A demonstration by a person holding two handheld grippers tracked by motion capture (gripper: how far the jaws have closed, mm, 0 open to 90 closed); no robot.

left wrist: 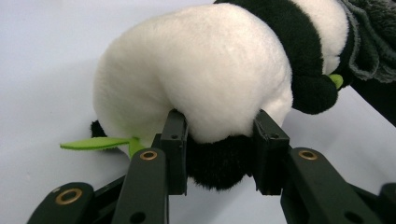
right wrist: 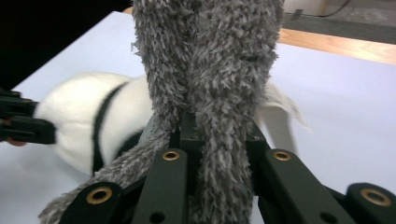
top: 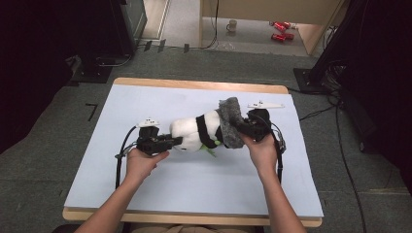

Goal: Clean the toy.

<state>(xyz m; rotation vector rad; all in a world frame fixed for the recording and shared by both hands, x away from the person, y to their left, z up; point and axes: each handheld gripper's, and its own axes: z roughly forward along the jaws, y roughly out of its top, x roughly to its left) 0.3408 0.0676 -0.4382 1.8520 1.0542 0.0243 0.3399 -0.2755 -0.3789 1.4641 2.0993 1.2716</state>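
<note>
A black-and-white panda plush (top: 194, 132) lies on its side in the middle of the light blue table top (top: 145, 102). My left gripper (top: 176, 141) is shut on the panda's (left wrist: 201, 70) lower end; in the left gripper view (left wrist: 222, 128) the pads press into white and black fur. A green felt leaf (left wrist: 93, 143) sticks out beneath it. My right gripper (top: 239, 128) is shut on a grey fuzzy cloth (top: 230, 121) that wraps the panda's head end. In the right gripper view (right wrist: 217, 128) the grey fuzzy cloth (right wrist: 210, 60) rises between the jaws, with the panda (right wrist: 79, 123) behind it at left.
The table's wooden edge (top: 194, 85) runs along the far side. On the floor beyond stand a mug (top: 232, 25) and red cans (top: 281, 30). Dark equipment stands at the far left (top: 111, 34) and right (top: 340, 43). A cable (top: 340, 145) trails over the floor at right.
</note>
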